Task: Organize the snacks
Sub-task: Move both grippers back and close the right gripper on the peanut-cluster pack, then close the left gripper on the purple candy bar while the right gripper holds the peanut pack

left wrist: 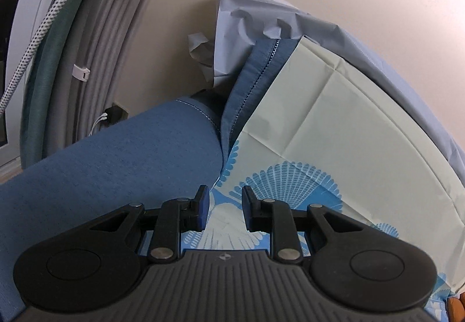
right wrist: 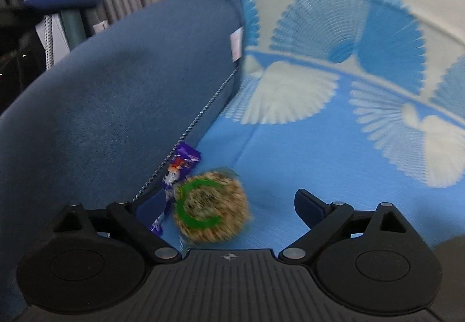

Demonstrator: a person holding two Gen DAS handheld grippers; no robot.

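A: What's the biggest thing here?

B: A blue sofa (right wrist: 110, 95), its padded arm filling the left of both views. A cloth (right wrist: 334, 147) with blue and white fan shapes is spread over the seat and up the back; in the left wrist view its upper part is plain pale green (left wrist: 334, 118).

A: And behind the sofa?

B: Crumpled grey paper (left wrist: 232, 40) stands against the beige wall, and grey curtains (left wrist: 116, 25) hang at the left.

A: The left hand-held gripper (left wrist: 222, 208)?

B: Parted a little, with nothing between its blue pads. It hangs over the cloth, close to the sofa arm.

A: The right hand-held gripper (right wrist: 223, 210)?

B: Spread wide, released. Its left finger is down by the sofa's seam, its right finger (right wrist: 308, 206) over bare cloth.

A: Where are the snacks?

B: On the cloth, between those fingers, left of centre. A round puffed-grain cake (right wrist: 210, 208) with a green ring on its wrapper lies blurred there. Just beside it, against the sofa arm, is a purple wrapper (right wrist: 180, 168). I can't tell whether they touch.

A: Any containers?

B: Neither snack sits in one.
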